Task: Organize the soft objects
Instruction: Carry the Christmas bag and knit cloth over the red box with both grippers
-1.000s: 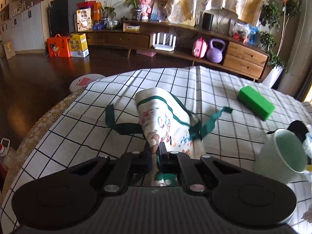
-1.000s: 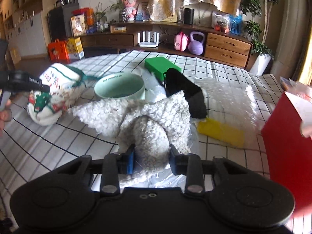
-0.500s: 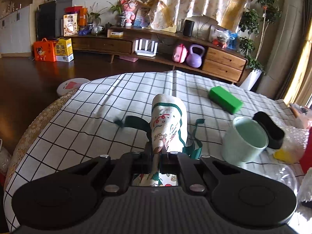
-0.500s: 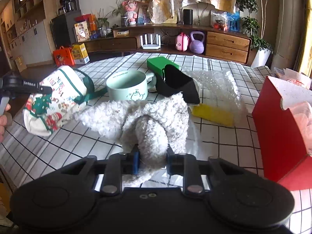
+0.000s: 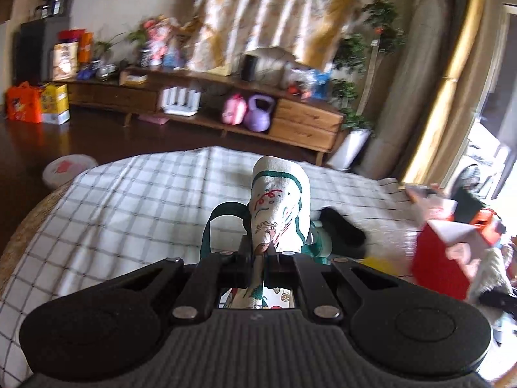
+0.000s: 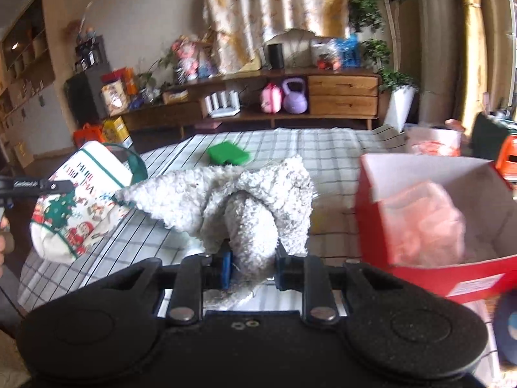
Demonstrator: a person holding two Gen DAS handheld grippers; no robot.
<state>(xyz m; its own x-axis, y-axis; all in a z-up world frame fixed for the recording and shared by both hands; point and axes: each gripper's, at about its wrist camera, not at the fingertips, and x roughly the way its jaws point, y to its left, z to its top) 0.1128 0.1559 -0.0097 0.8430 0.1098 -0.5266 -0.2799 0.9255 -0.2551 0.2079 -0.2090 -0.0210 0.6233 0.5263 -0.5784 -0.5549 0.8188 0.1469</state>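
A white cloth bag with a festive print and green straps hangs above the checked table, pinched in my shut left gripper. The same bag shows at the left of the right wrist view, with the left gripper's black fingers clamped on its side. My right gripper is shut on a fluffy white cloth, which bunches between the blue pads and is lifted off the table. An open red box stands just right of the fluffy cloth and holds pale pink plastic.
A green block lies at the far side of the table. A black object sits behind the bag, and the red box stands to its right. A wooden sideboard runs along the far wall. A person's hand shows at the left edge.
Both grippers have risen, lifting the printed bag and the fluffy cloth off the table. Both views have swung right, bringing the red box closer. The mug has left view.
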